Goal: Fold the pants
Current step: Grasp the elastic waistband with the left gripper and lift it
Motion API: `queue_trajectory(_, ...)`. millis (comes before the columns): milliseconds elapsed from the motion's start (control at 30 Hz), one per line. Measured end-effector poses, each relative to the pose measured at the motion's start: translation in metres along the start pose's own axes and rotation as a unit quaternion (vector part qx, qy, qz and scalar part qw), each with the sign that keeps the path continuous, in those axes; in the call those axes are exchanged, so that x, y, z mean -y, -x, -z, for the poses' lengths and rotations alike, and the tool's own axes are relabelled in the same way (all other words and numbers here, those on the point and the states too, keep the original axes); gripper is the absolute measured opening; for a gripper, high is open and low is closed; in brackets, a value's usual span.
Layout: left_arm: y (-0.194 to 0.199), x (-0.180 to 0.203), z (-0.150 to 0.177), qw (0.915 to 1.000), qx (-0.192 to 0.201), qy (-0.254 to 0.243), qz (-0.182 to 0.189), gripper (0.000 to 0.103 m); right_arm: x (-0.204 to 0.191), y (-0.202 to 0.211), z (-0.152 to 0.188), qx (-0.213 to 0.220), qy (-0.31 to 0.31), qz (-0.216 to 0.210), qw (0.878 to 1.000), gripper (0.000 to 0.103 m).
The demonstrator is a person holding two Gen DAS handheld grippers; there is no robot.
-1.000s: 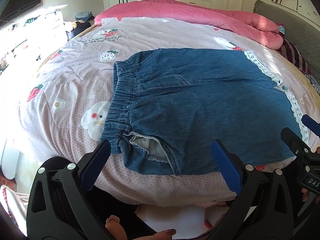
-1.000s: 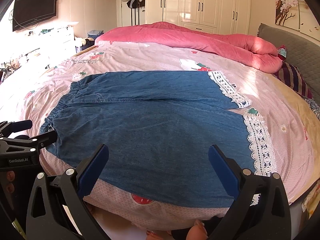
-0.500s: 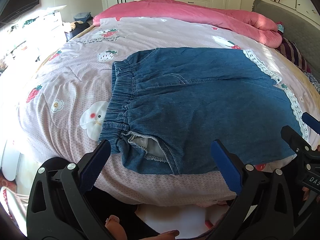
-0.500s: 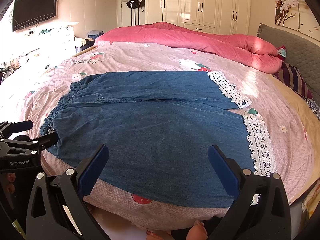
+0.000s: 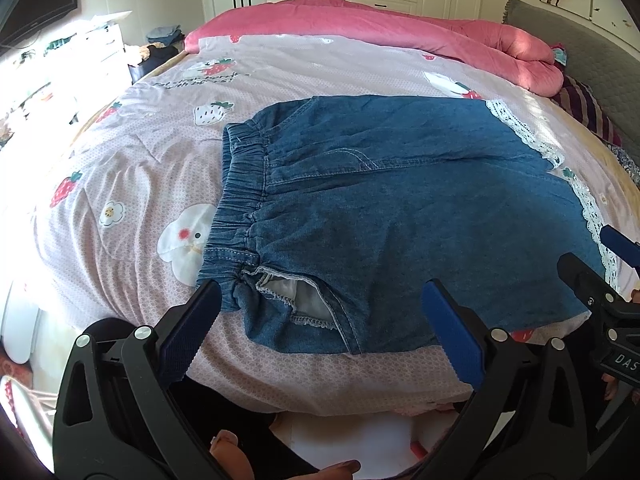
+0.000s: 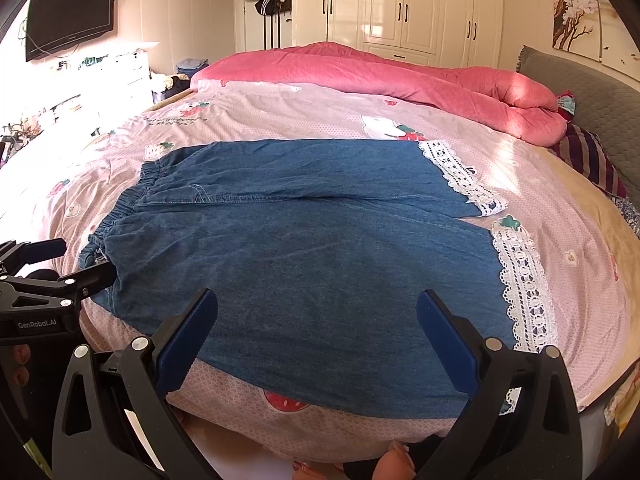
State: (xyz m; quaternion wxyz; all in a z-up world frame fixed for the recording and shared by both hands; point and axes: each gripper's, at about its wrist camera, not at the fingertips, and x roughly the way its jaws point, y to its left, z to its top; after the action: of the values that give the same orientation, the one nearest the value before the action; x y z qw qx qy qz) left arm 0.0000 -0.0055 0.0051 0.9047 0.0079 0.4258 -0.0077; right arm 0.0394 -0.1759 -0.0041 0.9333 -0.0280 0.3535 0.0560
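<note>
Blue denim pants [image 5: 400, 208] [image 6: 304, 248] with white lace cuffs [image 6: 524, 288] lie flat across the bed, elastic waistband [image 5: 240, 200] to the left and legs to the right. My left gripper [image 5: 320, 312] hovers open at the near waist corner, beside the gaping pocket [image 5: 296, 296]. Over the near leg's lower edge my right gripper [image 6: 316, 320] is open and holds nothing. Each gripper shows at the edge of the other's view: the right one [image 5: 600, 264], the left one [image 6: 60, 268].
The bed carries a pink strawberry-print sheet [image 6: 280, 116] and a bunched pink duvet [image 6: 400, 76] at the far side. A grey headboard [image 6: 592, 92] and striped pillow [image 6: 592, 156] are on the right. White wardrobes stand behind; a TV [image 6: 68, 20] hangs left.
Both views have crept slightly closer to the pants. The pants lie as before and both grippers stay open.
</note>
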Motion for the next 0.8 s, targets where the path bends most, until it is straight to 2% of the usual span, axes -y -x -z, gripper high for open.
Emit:
queue_trajectory(367,-0.023,-0.012,-0.015,0.9998,-0.006,-0.006,0.016,0.094,0.009,-0.031,-0.023,-0.007,0.007,-0.014,1.0,0.099)
queue_trajectory(433,-0.034,-0.019,-0.026,0.9995,-0.018,-0.006,0.027,0.094,0.012,-0.042,-0.034,-0.02,0.008,-0.034,0.999,0.099)
queue_trajectory(700,-0.067,-0.049,-0.083,0.9998,-0.005,0.001,-0.017,0.094,0.007,-0.088,-0.081,-0.041,0.043,-0.074,0.996,0.099)
queue_trajectory(800,-0.075,-0.056,-0.1,0.9996,0.002,0.002,-0.028,0.094,0.003,-0.103,-0.097,-0.037,0.061,-0.058,0.996,0.099)
